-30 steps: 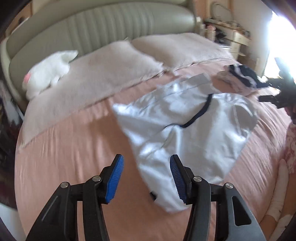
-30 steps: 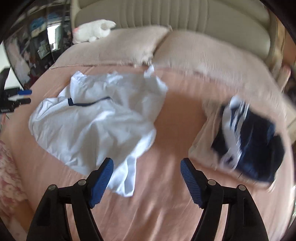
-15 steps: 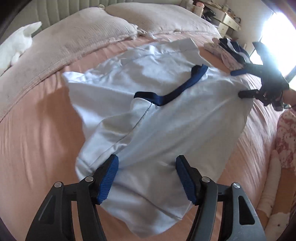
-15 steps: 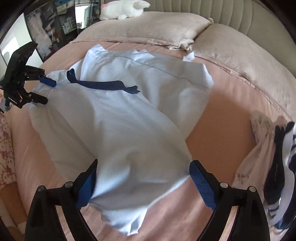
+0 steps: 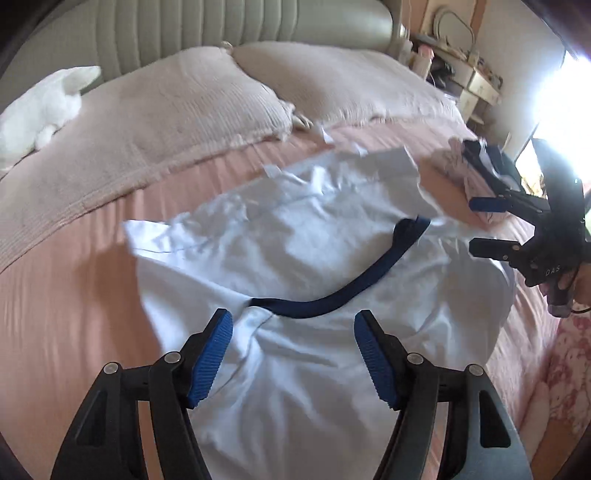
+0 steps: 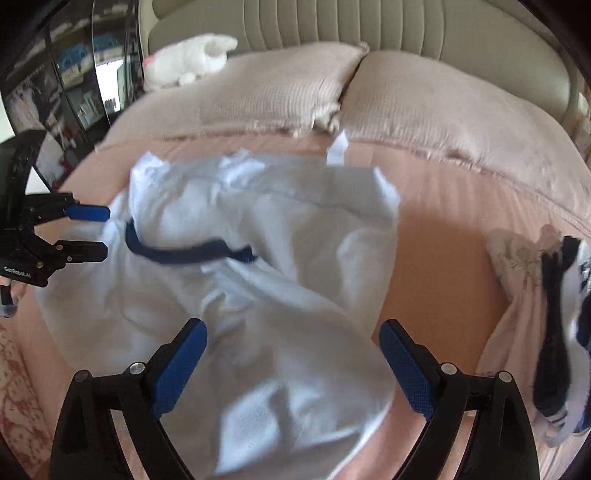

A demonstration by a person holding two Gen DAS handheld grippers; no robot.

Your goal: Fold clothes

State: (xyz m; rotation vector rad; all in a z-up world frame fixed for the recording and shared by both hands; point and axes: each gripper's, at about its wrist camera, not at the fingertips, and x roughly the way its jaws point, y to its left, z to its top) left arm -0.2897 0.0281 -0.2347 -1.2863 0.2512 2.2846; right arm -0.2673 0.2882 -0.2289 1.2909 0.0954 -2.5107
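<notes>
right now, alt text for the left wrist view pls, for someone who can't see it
A crumpled white garment with a navy collar band lies on a pink bed; the left gripper hovers over it, jaws opening, nothing pinched. The right gripper stands open at the garment's far edge, with two beige pillows and a white plush toy behind.

Padded cream headboard, two beige pillows, pink bedsheet, bright window
</notes>
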